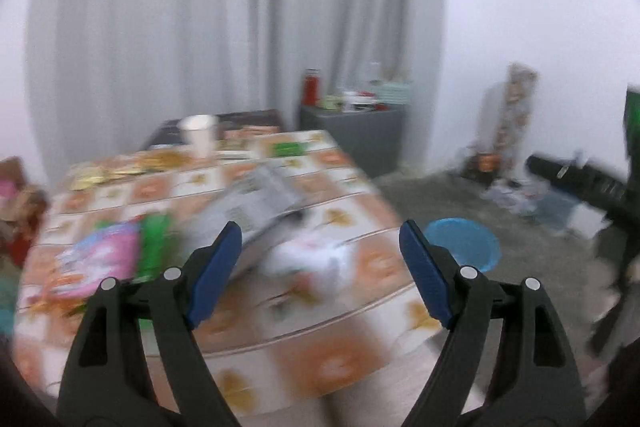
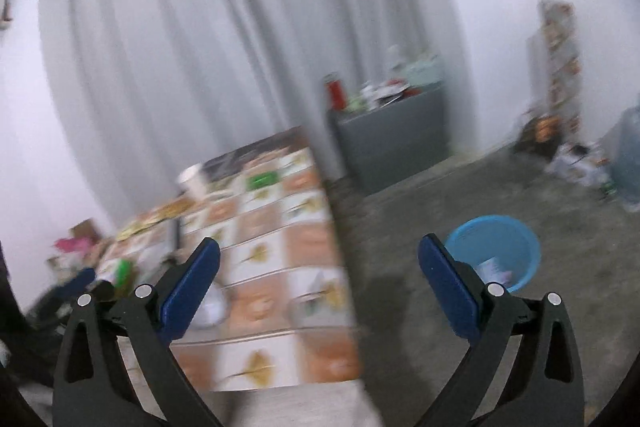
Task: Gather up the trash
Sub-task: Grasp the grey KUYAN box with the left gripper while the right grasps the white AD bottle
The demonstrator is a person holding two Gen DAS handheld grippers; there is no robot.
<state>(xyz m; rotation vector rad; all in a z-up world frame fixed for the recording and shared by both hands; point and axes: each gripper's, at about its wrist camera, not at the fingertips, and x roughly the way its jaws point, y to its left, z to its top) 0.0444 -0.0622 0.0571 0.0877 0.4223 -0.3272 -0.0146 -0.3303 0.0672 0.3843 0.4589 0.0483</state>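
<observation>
Both views are blurred by motion. My left gripper (image 1: pixel 320 239) stands open above the near end of a table (image 1: pixel 332 363) with an orange-and-white tiled cloth, with nothing between its blue pads. Below it lie a crumpled white wad (image 1: pixel 308 263), a grey packet (image 1: pixel 256 215), and pink (image 1: pixel 100 259) and green (image 1: pixel 154 247) wrappers. A white paper cup (image 1: pixel 199 135) stands at the far end. My right gripper (image 2: pixel 320 259) is open and empty, over the table's right edge (image 2: pixel 340 267). A blue bin (image 2: pixel 494 251) sits on the floor to the right, with scraps inside.
A grey cabinet (image 1: pixel 360 135) with a red flask (image 1: pixel 311 93) and clutter stands against the curtain beyond the table. Litter (image 1: pixel 520 195) lies on the grey floor by the far wall. A dark stand (image 1: pixel 624 211) rises at the right. A box of clutter (image 2: pixel 76 247) sits left of the table.
</observation>
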